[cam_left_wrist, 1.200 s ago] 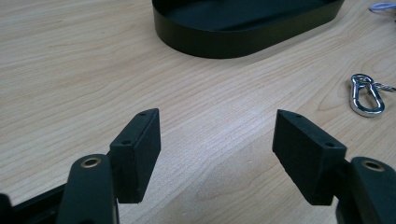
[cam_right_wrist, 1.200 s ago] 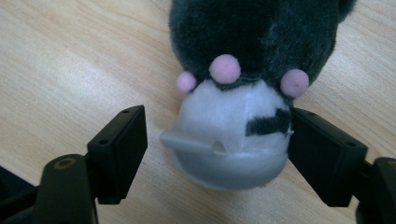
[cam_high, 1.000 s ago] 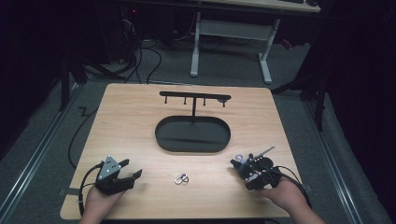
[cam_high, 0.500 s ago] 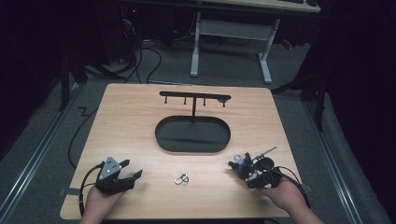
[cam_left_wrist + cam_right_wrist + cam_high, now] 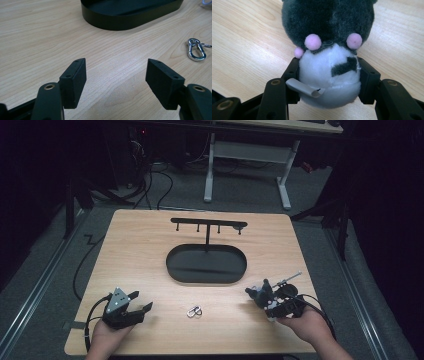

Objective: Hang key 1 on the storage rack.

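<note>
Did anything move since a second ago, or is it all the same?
Only a little. The right gripper, shut on the plush toy, slid slightly left toward the middle of the table. The left gripper stayed open in its place, and the carabiner and black stand did not move.

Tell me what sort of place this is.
Probably a lab or workshop set up for recording, not a home. A lone wooden table stands on grey carpet among dark surroundings, loose cables run over the floor behind it, and a white-legged desk stands at the back.
</note>
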Motion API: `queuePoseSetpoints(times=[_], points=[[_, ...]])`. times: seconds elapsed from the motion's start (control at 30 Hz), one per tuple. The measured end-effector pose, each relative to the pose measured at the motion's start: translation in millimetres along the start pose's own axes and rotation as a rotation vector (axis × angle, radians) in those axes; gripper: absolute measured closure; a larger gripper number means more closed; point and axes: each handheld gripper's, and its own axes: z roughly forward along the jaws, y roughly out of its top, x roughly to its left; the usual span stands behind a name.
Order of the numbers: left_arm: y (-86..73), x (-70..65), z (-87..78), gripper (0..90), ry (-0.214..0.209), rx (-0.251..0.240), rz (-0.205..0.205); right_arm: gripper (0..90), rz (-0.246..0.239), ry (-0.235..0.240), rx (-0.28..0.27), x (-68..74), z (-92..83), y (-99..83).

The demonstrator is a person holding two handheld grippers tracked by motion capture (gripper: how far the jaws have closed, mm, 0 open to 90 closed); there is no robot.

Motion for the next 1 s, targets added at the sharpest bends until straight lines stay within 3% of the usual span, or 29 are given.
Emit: queuePoseSetpoints(times=[0.33, 1.0], points=[[0.0, -0.8, 0.0, 33.5, -0.002, -0.004, 0.005, 48.3, -0.011, 0.008, -0.027, 2.3, -18.8, 11.2], [-0.5, -2.1, 0.8, 33.3, -0.007, 0.001, 0.015, 48.2, -0.035, 0.007, -0.059, 7.9, -40.0, 35.3]])
